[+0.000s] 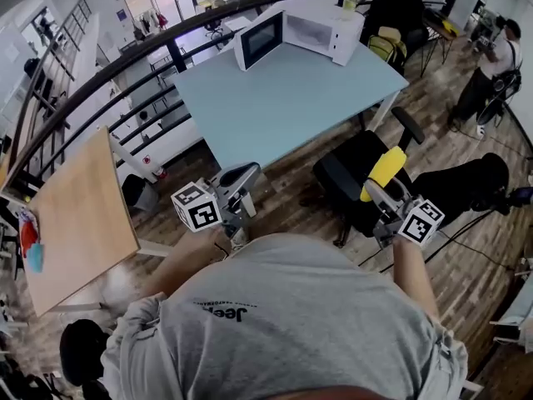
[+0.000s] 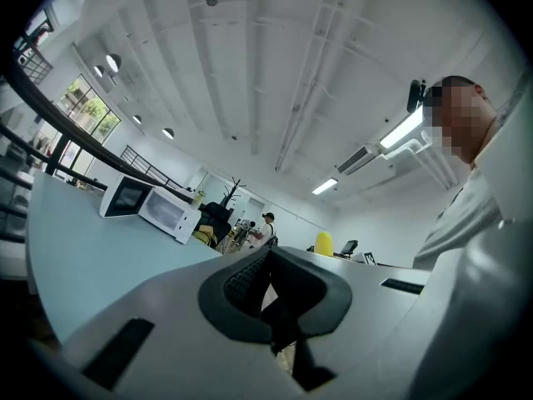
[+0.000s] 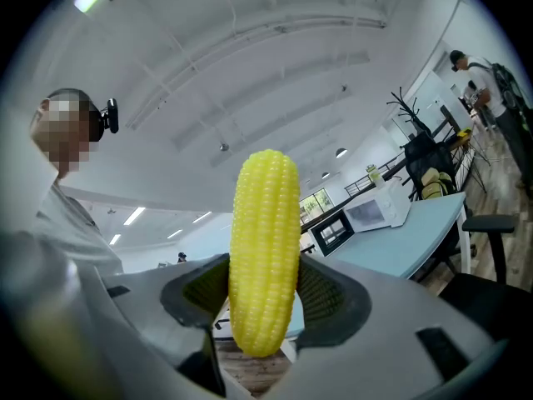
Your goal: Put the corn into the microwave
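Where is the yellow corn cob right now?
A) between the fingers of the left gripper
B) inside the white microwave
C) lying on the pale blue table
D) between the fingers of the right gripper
D: the right gripper view shows the yellow corn cob standing upright, clamped on both sides by the fingers of the right gripper.

My right gripper clamps the yellow corn upright between both pads, with the microwave, door open, on the blue table at right.
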The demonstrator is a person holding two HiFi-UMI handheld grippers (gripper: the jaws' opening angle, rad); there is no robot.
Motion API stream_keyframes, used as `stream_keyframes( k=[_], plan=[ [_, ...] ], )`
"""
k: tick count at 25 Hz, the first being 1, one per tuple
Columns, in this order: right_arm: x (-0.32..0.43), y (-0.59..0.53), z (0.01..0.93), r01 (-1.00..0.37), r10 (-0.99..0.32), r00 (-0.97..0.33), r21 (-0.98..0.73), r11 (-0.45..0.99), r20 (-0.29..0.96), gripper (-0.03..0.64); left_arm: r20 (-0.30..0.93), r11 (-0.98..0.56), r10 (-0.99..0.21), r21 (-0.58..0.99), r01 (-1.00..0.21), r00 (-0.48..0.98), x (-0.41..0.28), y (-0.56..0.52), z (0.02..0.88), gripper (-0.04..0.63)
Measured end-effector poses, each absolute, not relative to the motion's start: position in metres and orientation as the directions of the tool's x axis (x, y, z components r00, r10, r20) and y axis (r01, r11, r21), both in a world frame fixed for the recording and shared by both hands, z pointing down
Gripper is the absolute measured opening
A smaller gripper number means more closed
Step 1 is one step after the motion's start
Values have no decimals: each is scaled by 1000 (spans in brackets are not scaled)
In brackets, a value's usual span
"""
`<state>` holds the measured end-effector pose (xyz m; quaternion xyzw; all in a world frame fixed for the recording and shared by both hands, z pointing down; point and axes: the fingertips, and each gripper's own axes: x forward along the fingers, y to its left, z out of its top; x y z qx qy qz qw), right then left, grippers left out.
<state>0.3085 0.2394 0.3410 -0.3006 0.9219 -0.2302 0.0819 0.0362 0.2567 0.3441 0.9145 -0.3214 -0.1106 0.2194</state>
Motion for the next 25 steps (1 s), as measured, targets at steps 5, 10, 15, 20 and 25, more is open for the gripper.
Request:
stream_keyframes(
  k=[5,10,15,20,25],
  plan=[
    [257,194,342,-540,-606,-795,-464,702,9,250,-79,-710,-620,481,-515,781,-14,210,356,15],
    [184,130,329,-560,-639,-769,-478,677,-3,250,-102,-736,-587,482,-476,804,-86,139,349,15],
    [122,72,314,-568,-663,-748,-496,657,-22,250,-101,-748,-575,466,-472,812,-156,84,339,15],
    [70,23,317,-585,-673,-740,-505,634,12,250,-97,-729,-590,490,-477,802,-216,42,351,15],
    [40,-12,317,-604,-681,-731,-499,621,38,250,-104,-724,-596,498,-477,796,-250,9,356,15]
  ],
)
